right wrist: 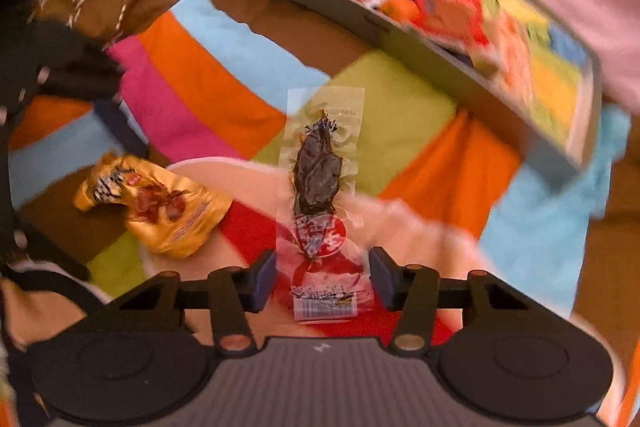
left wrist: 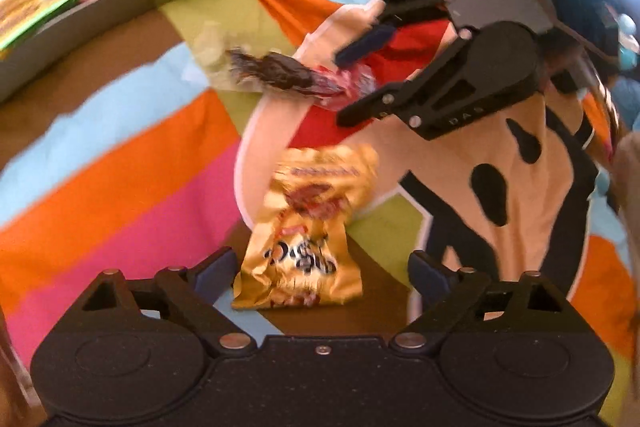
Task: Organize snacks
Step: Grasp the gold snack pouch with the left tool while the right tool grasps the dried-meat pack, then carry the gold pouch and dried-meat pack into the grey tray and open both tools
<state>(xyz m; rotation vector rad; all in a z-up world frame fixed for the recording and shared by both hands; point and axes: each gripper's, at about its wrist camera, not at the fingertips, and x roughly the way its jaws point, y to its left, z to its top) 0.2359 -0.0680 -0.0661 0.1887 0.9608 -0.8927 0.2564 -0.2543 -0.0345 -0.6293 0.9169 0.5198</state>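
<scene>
A: Nearest the left wrist lens: left gripper (left wrist: 320, 267), jaws spread wide, nothing between the pads. Crinkled gold foil snack packet (left wrist: 308, 231) lies at 12 o'clock just ahead of the fingertips, on the striped multicolour fabric cover (left wrist: 132, 187).

B: Right side?

A: Right gripper (right wrist: 322, 277) straddles the near end of a long clear plastic sachet holding a dark dried strip, with a red round label (right wrist: 318, 187). Jaws partly open; pads sit beside the film on both flanks. Contact cannot be told for certain; a small gap seems to remain. Left view is motion-blurred here.

B: Destination?

A: Shallow grey rectangular tray (right wrist: 420, 59), already filled with bright packets, at 1 o'clock from the right gripper, well apart from it. Same tray at 10 o'clock in the left view.

B: Handling notes?

A: Judgement: both items light. Sachet film is thin, limp, slippery; likely droops when held by one end. Grip on the flat sealed end near the barcode, not over the brittle-looking contents. Gold packet is puffy, crushable; pinch its crimped end seam lightly.

B: Risk?

A: Sachet slipping out sideways if the jaws close off-centre.
</scene>
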